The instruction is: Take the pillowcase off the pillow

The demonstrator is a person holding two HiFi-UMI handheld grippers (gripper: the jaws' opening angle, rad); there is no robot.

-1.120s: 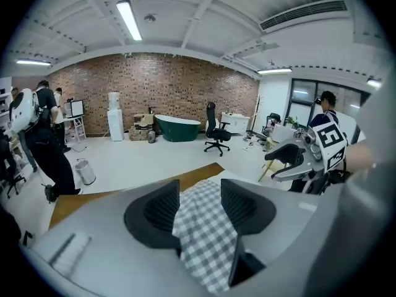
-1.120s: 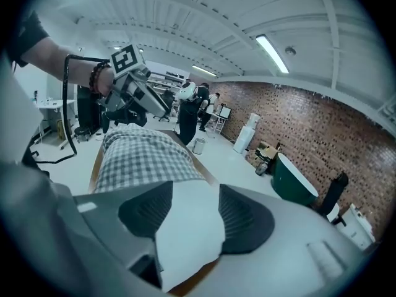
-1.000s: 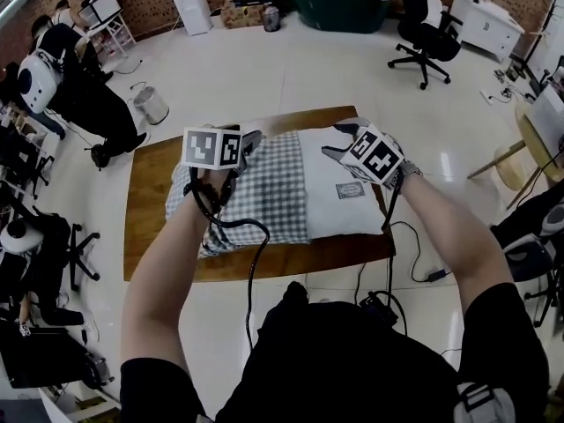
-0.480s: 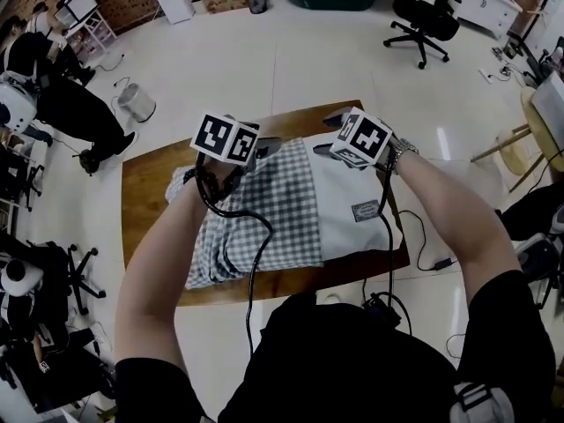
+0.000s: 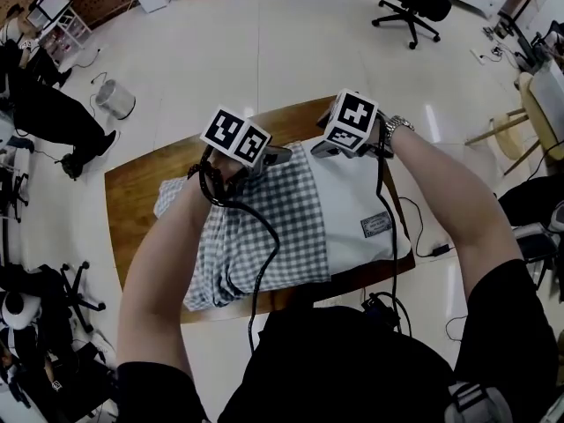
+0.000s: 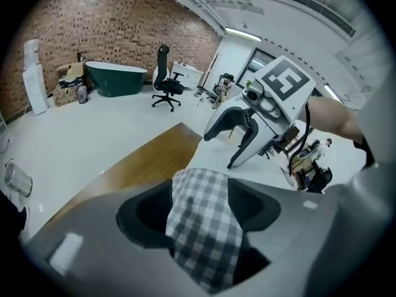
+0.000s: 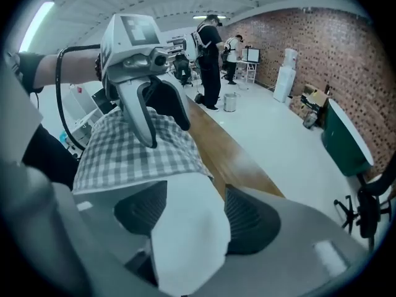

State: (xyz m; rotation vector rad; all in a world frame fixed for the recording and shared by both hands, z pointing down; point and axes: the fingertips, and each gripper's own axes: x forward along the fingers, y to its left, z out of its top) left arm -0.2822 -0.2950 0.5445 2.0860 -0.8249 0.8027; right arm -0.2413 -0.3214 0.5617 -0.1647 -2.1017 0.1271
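A pillow lies on the wooden table [image 5: 141,174]. Its left part is inside the grey checked pillowcase [image 5: 256,227] and its bare white right part [image 5: 357,192] carries a small label [image 5: 374,226]. Both grippers sit close together at the pillow's far edge. My left gripper [image 5: 273,155] has a fold of checked cloth [image 6: 204,228] filling the gap between its pads. My right gripper [image 5: 319,146] holds a white pillow corner [image 7: 185,240] between its pads, and its jaws are opening. Each gripper view shows the other gripper: the right one [image 6: 238,141] and the left one [image 7: 161,125].
Cables run from both grippers toward me and hang over the table's near edge [image 5: 264,271]. On the floor are a metal bin [image 5: 115,100], an office chair [image 5: 410,7], a wooden stool [image 5: 529,104] and people at desks [image 5: 35,104]. A green bathtub [image 6: 114,79] stands by the brick wall.
Both grippers have drawn closer together at the pillow's far edge. The pillow's labelled end now lies lower and nearer me in the head view, which has itself tilted.
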